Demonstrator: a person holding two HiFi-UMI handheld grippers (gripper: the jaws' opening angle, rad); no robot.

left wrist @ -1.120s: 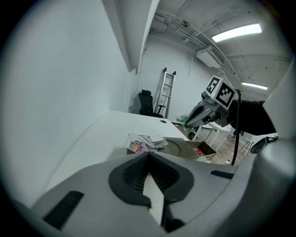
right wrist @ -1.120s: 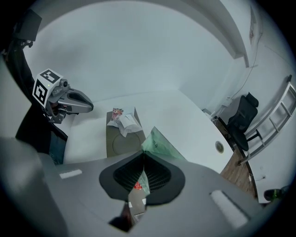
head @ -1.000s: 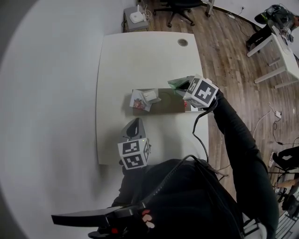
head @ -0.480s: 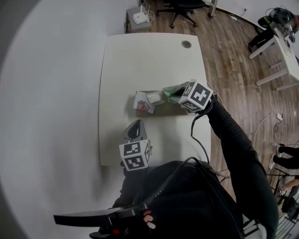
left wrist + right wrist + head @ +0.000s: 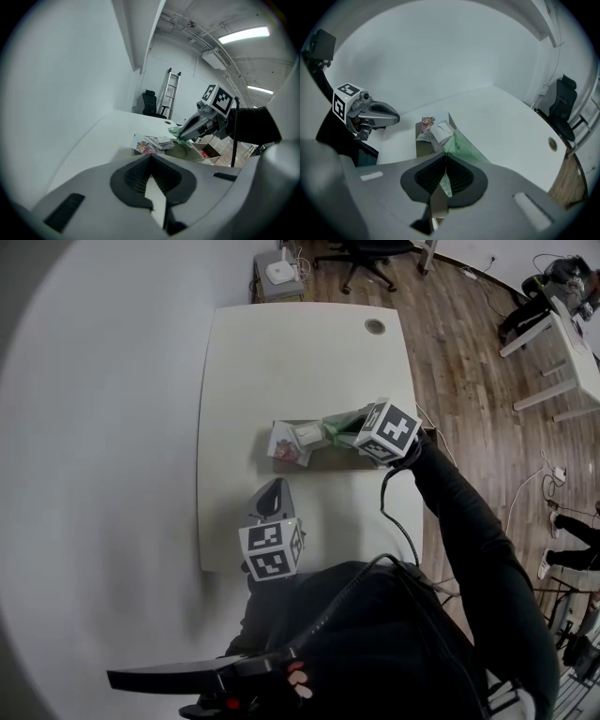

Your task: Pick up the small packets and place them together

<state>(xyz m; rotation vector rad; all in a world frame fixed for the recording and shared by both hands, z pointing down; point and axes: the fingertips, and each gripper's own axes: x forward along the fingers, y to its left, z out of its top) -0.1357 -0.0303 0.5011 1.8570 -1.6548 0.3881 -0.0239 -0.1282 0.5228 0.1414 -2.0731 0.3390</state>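
Observation:
On the white table (image 5: 281,352) lies a flat brown cardboard piece (image 5: 330,458). A small pile of packets (image 5: 292,440), one white and one pink-printed, rests on its left end. My right gripper (image 5: 345,427) is shut on a green packet (image 5: 336,422), held just right of the pile. In the right gripper view the green packet (image 5: 465,146) sticks out from the closed jaws towards the pile (image 5: 433,129). My left gripper (image 5: 273,489) hovers near the table's front edge, shut and holding nothing. The left gripper view shows the pile (image 5: 151,143) ahead.
A small open box with something red (image 5: 209,152) sits at the cardboard's right end. The table has a cable hole (image 5: 375,326) at the far right. Beyond it are an office chair (image 5: 361,253), a low cabinet with a white device (image 5: 278,274) and another white desk (image 5: 562,343).
My right gripper has carried the green packet leftwards over the cardboard, close to the pile. The left gripper has stayed where it was.

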